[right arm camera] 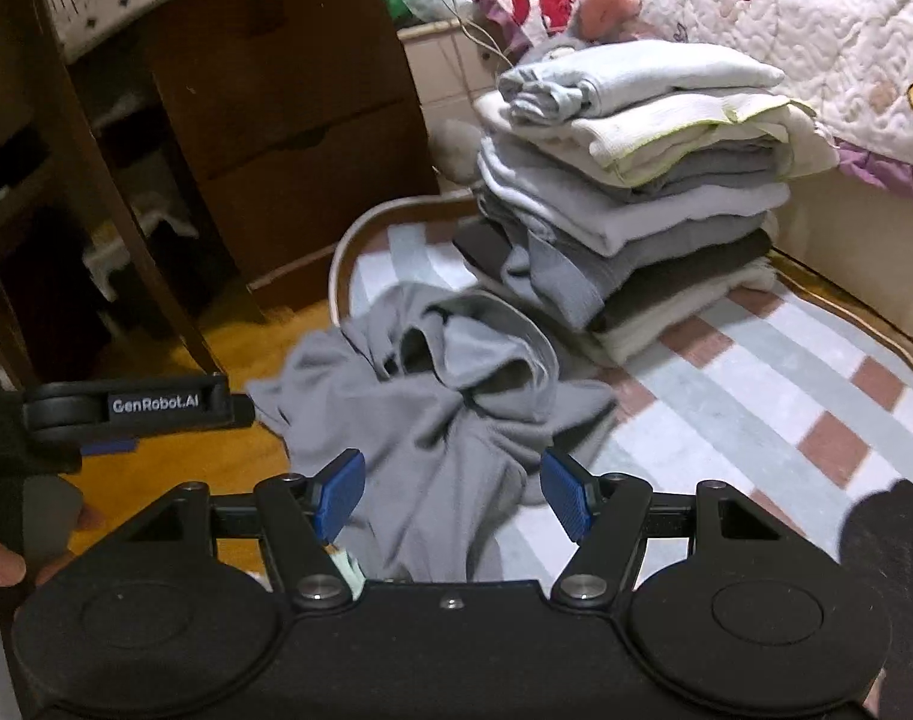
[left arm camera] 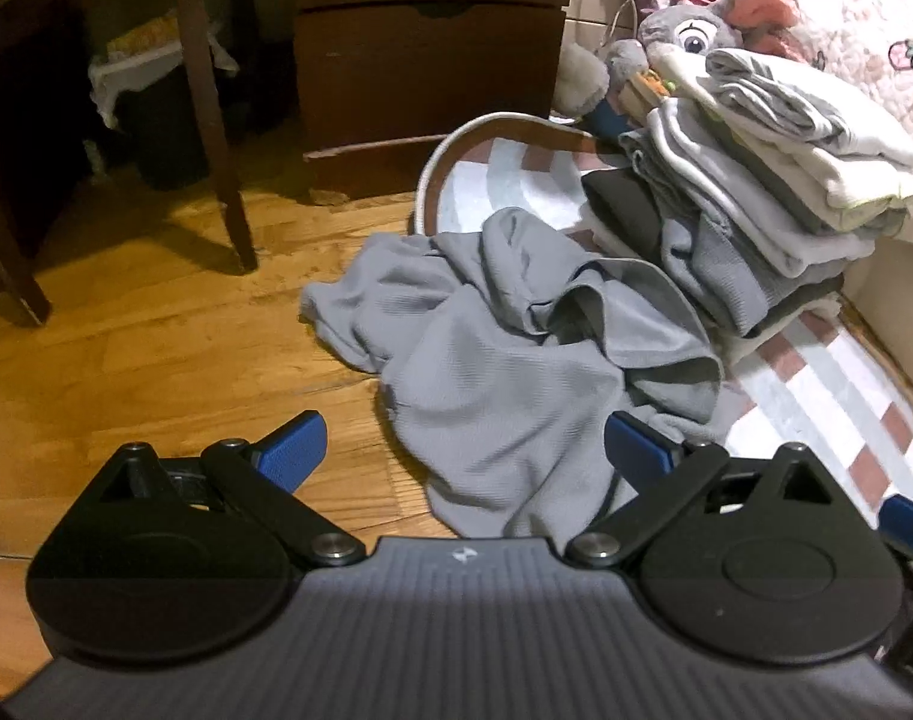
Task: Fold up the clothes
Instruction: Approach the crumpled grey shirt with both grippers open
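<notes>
Left and right wrist views of a bedroom floor. A crumpled grey garment (left arm camera: 504, 360) lies partly on the striped rug (left arm camera: 828, 402) and partly on the wooden floor (left arm camera: 156, 348), spilling over the rug's rounded edge. Just beyond the garment, on the rug, stands a stack of folded clothes (right arm camera: 642, 180) in white, cream and grey layers; its lowest pieces touch the garment's far edge. Behind the stack, a grey plush toy (left arm camera: 672, 36) leans against a bed covered by a quilt (right arm camera: 786, 18) with red and pink motifs. To the left of the stack stands a dark wooden drawer unit (left arm camera: 426, 66), and farther left a chair leg (left arm camera: 216, 120) rests on the floor.

The left gripper (left arm camera: 462, 447) hangs above the garment's near edge, released, its blue pads (left arm camera: 294, 444) wide apart with nothing pressed between them. The right gripper (right arm camera: 453, 492) is likewise released, its jaws spread over the garment's near part, the cloth visible between them but not pinched. In the right wrist view the left gripper appears at the left margin, over the floor beside the garment.
</notes>
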Demonstrator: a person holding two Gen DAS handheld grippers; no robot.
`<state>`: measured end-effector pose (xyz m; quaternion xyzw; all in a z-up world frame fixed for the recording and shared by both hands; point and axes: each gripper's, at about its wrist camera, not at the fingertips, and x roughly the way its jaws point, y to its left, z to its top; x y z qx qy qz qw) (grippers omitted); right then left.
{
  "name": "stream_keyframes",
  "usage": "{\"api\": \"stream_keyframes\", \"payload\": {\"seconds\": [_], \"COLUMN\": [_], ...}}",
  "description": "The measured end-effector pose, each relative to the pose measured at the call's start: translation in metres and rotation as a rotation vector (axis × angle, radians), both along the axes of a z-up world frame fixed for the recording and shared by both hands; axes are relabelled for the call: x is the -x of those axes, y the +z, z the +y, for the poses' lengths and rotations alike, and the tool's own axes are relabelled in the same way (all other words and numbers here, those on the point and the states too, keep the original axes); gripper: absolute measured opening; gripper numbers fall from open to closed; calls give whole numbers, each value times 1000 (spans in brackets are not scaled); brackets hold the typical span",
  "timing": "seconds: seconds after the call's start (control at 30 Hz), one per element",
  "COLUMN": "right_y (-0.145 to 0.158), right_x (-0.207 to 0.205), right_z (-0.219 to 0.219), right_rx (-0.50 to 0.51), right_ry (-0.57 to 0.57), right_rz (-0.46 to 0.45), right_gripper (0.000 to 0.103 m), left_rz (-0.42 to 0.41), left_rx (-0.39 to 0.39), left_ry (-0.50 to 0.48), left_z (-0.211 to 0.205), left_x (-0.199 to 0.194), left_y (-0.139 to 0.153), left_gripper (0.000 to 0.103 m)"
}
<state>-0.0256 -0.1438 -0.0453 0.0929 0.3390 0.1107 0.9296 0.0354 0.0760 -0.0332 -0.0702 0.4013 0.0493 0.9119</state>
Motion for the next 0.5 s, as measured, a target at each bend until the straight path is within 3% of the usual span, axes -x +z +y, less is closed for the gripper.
{"api": "stream_keyframes", "payload": {"seconds": [0.07, 0.2, 0.5], "right_y": [-6, -18, -32], "right_x": [-5, -14, -14], "right_z": [-5, -17, -26], "right_rx": [-4, -57, -44], "right_ry": [19, -17, -23], "right_rz": [-36, 2, 29], "right_gripper": [70, 70, 70], "left_rz": [4, 20, 27], "left_rx": [13, 28, 19], "left_ry": [-2, -5, -45], "left_z": [-1, -3, -15], "left_x": [-5, -13, -11], "left_y": [-5, -13, -18], "left_gripper": [99, 97, 97]}}
